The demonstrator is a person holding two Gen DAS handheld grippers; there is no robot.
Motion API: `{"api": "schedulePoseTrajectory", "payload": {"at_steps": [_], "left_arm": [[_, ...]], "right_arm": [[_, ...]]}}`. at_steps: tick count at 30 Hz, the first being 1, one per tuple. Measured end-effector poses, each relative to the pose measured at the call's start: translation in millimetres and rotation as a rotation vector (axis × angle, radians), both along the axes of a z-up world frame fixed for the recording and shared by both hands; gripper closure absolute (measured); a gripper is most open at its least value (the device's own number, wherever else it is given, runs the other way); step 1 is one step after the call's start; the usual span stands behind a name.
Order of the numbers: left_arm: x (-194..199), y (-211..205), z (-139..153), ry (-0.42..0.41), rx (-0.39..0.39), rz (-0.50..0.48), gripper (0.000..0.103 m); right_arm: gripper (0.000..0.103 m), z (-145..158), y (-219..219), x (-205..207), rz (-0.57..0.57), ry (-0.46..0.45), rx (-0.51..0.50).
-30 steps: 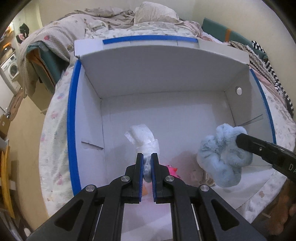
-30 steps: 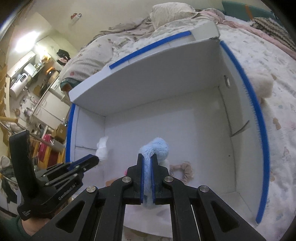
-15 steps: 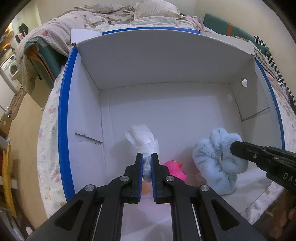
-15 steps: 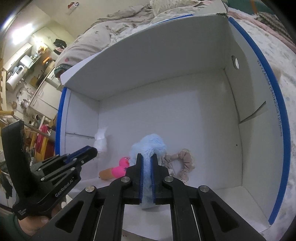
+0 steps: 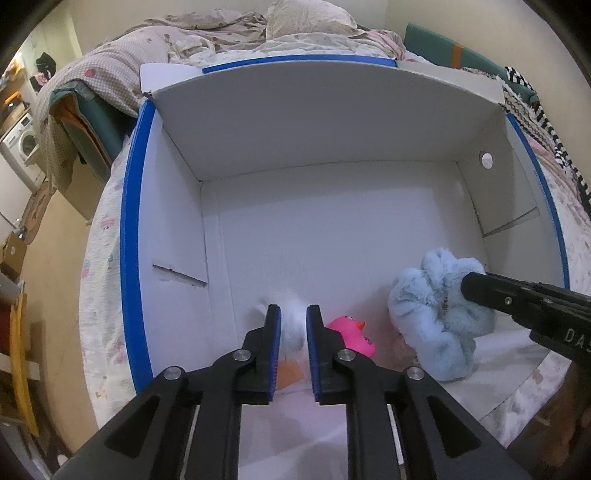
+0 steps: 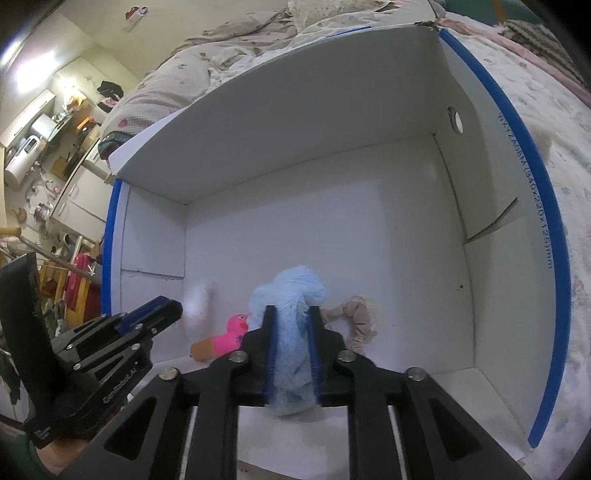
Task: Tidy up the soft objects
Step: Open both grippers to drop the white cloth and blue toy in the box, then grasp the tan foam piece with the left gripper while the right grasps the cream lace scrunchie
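A white cardboard box with blue rims (image 5: 131, 236) (image 6: 546, 280) lies open on a bed. My left gripper (image 5: 293, 314) is open inside it, with a white fluffy item (image 5: 291, 325), blurred, between the jaws; it also shows blurred in the right wrist view (image 6: 197, 301). My right gripper (image 6: 290, 314) has its jaws parted around a light blue fluffy scrunchie (image 6: 290, 332) (image 5: 439, 314) low in the box. A pink toy (image 5: 351, 332) (image 6: 231, 334) and a beige scrunchie (image 6: 356, 321) lie on the box floor.
The box's far flap (image 5: 332, 110) stands upright. Rumpled bedding and a pillow (image 5: 306, 18) lie behind the box. A striped cloth (image 5: 535, 114) is at the right. Room furniture and a washing machine (image 5: 22, 144) are off the bed's left side.
Both grippers' jaws have spread wider. The white item has slipped down between the left jaws and is blurred. The blue scrunchie sits lower in the box.
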State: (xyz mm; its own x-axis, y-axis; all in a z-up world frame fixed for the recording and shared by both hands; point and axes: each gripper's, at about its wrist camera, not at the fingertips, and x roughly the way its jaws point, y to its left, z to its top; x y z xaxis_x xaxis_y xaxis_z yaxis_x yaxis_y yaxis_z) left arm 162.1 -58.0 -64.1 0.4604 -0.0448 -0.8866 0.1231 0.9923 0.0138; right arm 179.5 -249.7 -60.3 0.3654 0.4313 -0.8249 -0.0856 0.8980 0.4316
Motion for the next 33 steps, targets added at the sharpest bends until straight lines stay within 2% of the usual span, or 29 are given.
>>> {"api": "schedulePoseTrajectory", "payload": {"at_steps": [2,3,4,5,7,12,27,33], "left_arm": [[-1.0,1.7,3.4,-0.012,0.005,0.004,0.083],[-2.3,3.2,5.6,-0.020,0.004,0.007,0.080],[-3.0,4.3,7.6,-0.027,0.000,0.008,0.068],[-3.9,4.7,9.1,-0.032,0.001,0.011,0.051],[-5.9,7.0,13.4,-0.054,0.004,0.028,0.037],[-7.3,10.0,18.8,-0.069,-0.004,0.035,0.037],[-22.5,14.3,33.5,-0.100,0.000,0.066,0.037],[-38.3,18.0,43.2,-0.130,0.009,0.076,0.037]], "right_arm": [[0.065,-0.5,-0.9,0.6,-0.009,0.002,-0.007],[0.042,-1.0,-1.3,0.8,-0.017,0.005,-0.010],[0.028,-0.6,-2.4,1.0,-0.027,0.005,-0.005],[0.027,0.6,-4.3,0.9,-0.041,-0.003,0.005],[0.026,3.4,-6.9,1.3,-0.060,-0.019,0.001],[0.020,5.7,-9.3,3.3,-0.086,-0.032,-0.023],[0.020,17.6,-7.1,-14.0,-0.080,-0.060,-0.013],[0.020,19.6,-12.2,-31.7,-0.098,-0.039,0.035]]}}
